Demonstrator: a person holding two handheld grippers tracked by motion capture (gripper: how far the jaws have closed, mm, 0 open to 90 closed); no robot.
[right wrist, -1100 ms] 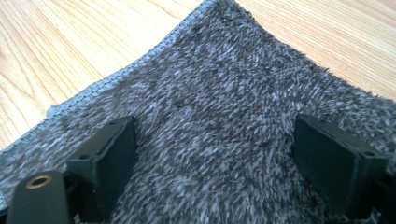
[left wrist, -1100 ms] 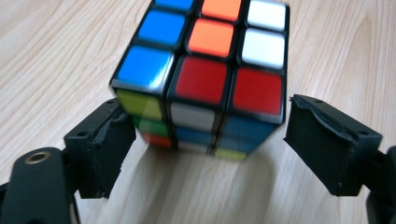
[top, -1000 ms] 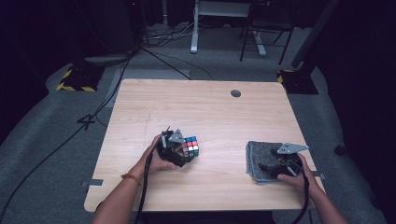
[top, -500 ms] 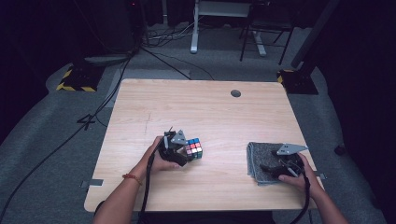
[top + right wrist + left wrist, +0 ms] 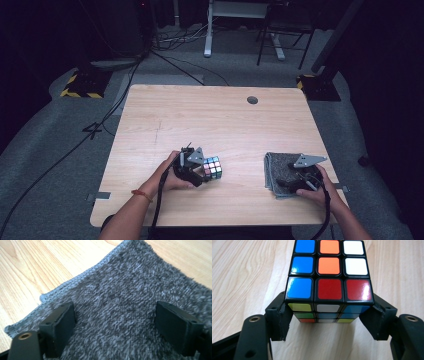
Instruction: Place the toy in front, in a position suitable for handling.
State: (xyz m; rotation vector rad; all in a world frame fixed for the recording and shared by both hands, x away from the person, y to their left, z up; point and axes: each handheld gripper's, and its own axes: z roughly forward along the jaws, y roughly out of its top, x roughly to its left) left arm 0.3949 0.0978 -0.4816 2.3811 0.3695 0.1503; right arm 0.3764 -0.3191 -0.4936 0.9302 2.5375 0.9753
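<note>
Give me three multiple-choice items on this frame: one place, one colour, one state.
1. Where does the grey cloth lie on the table?
A. far edge
B. near right
C. centre
2. Which colour fills the cube's top left column in the left gripper view?
A. blue
B. green
C. yellow
3. How is the left hand-held gripper?
A. wide open, apart
B. shut on cloth
C. shut on the cube

B: it lies under the right hand-held gripper.
A: three blue squares.
C: both pads press its sides, having just closed.

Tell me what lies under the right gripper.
A folded grey towel lies under the right gripper, on the wooden table. Anything beneath the towel is hidden.
</note>
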